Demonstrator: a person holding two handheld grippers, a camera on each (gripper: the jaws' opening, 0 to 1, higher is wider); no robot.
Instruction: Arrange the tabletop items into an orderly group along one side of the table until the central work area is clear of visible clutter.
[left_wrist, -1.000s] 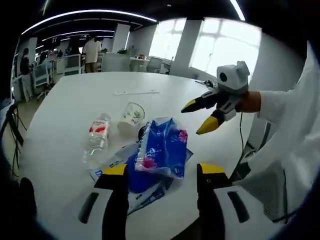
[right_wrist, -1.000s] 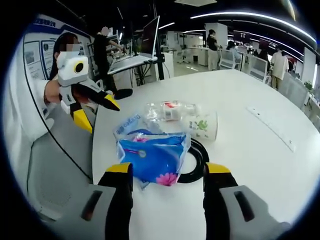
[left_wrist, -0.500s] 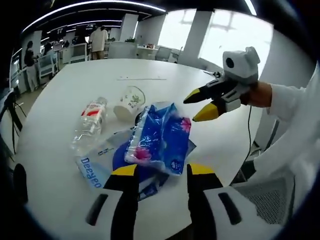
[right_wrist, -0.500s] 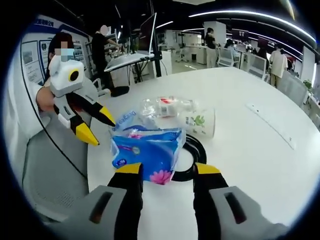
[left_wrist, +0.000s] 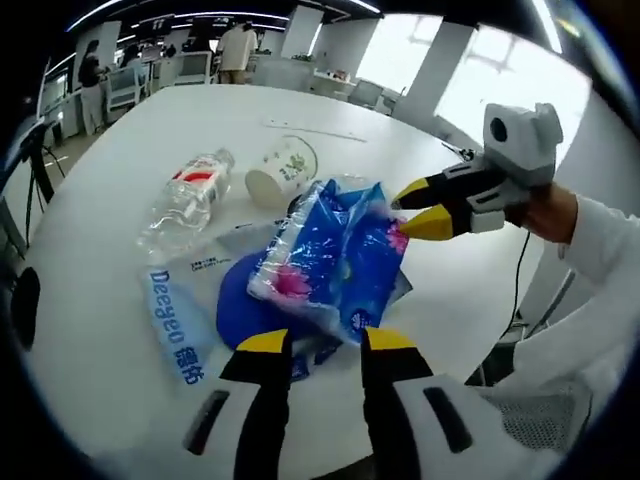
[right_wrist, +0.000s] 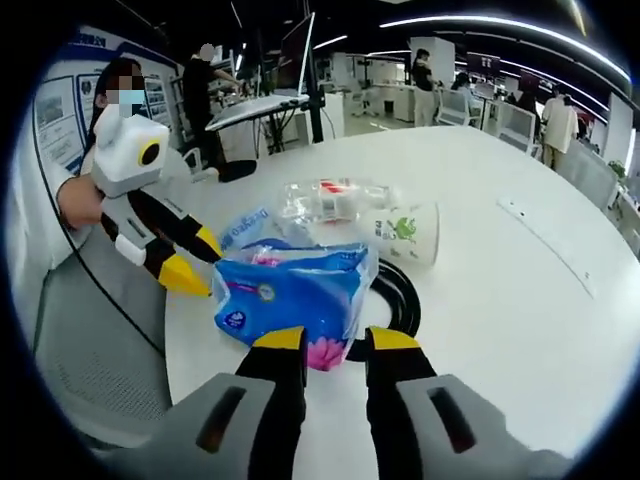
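Note:
A blue tissue pack (left_wrist: 335, 255) (right_wrist: 295, 290) lies on a flat blue plastic bag (left_wrist: 185, 335) (right_wrist: 250, 228) near the white table's (left_wrist: 90, 290) edge. My left gripper (left_wrist: 325, 343) (right_wrist: 193, 260) is shut on the pack's near corner. My right gripper (right_wrist: 335, 340) (left_wrist: 415, 208) is shut on the opposite end, with the pink flower print between its jaws. Behind the pack lie a clear water bottle (left_wrist: 185, 200) (right_wrist: 330, 197) with a red label and a paper cup (left_wrist: 282, 170) (right_wrist: 405, 232) on its side. A black ring (right_wrist: 395, 300) sticks out from under the pack.
A long white strip (left_wrist: 310, 130) (right_wrist: 545, 240) lies farther out on the table (right_wrist: 500, 330). A person's white sleeve (left_wrist: 600, 250) holds the right gripper beyond the table's edge. Desks, chairs and several people stand in the background.
Both grippers have moved in toward the tissue pack from opposite ends, and each pair of jaws has narrowed from wide apart to closed on the pack.

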